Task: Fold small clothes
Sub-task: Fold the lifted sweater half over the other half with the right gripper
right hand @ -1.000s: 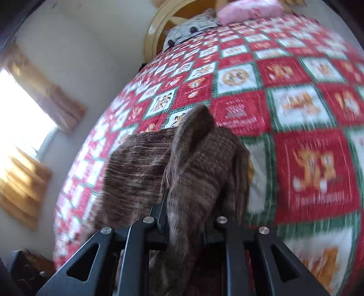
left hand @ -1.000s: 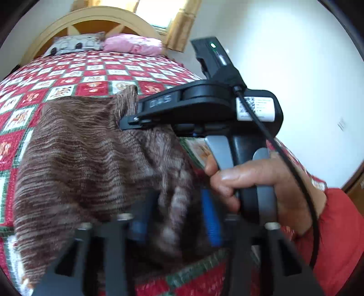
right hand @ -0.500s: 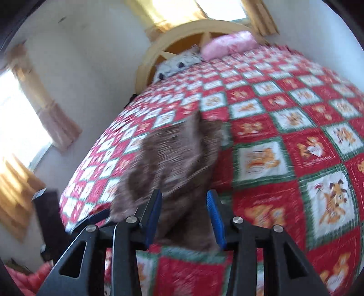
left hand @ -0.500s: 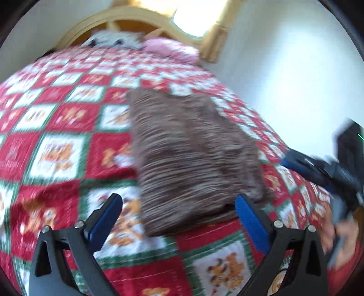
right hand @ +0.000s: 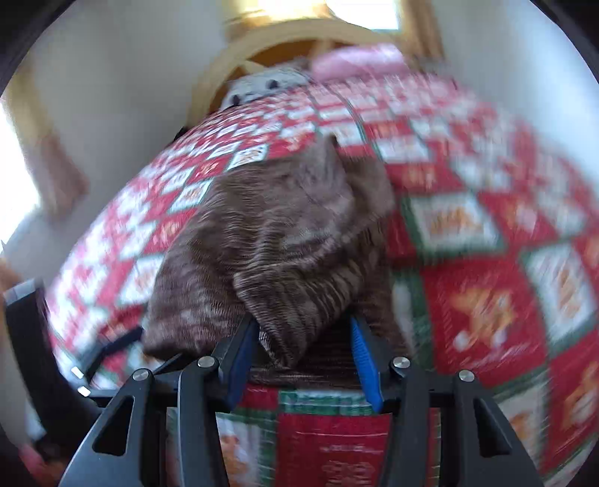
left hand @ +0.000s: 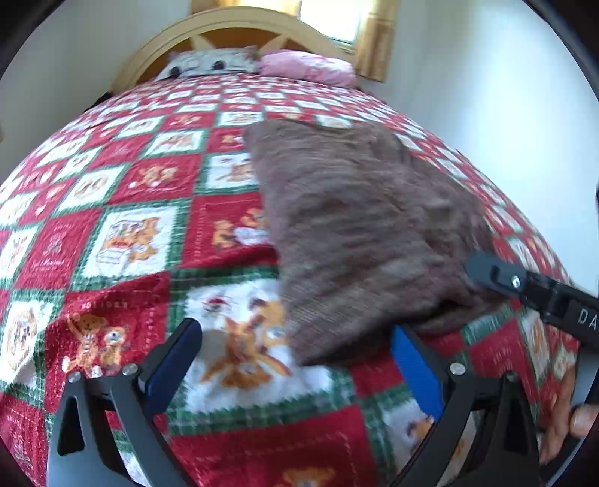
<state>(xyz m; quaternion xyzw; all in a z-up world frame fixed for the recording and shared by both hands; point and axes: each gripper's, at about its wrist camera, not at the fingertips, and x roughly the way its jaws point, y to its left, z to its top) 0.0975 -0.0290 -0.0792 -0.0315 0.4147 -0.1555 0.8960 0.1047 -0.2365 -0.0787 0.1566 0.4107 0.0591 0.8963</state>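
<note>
A brown striped knit garment (left hand: 359, 224) lies folded on the red, green and white quilt (left hand: 123, 239). My left gripper (left hand: 295, 359) is wide open and empty, just short of the garment's near edge. The garment also shows in the right wrist view (right hand: 277, 247), with a bulging fold on top. My right gripper (right hand: 303, 359) is open, its blue pads on either side of the fold's near end, not clamping it. The right gripper's body (left hand: 531, 292) shows at the right of the left wrist view, touching the garment's right edge.
The quilt covers a bed with a wooden headboard (left hand: 232, 33), a grey patterned pillow (left hand: 209, 63) and a pink pillow (left hand: 307, 67) at the far end. White walls stand on both sides. A curtained window (left hand: 352, 22) is behind the headboard.
Both grippers have let go of the garment and opened. The garment dropped into a folded stack on the quilt. The left gripper pulled back; the right view is still blurred with motion.
</note>
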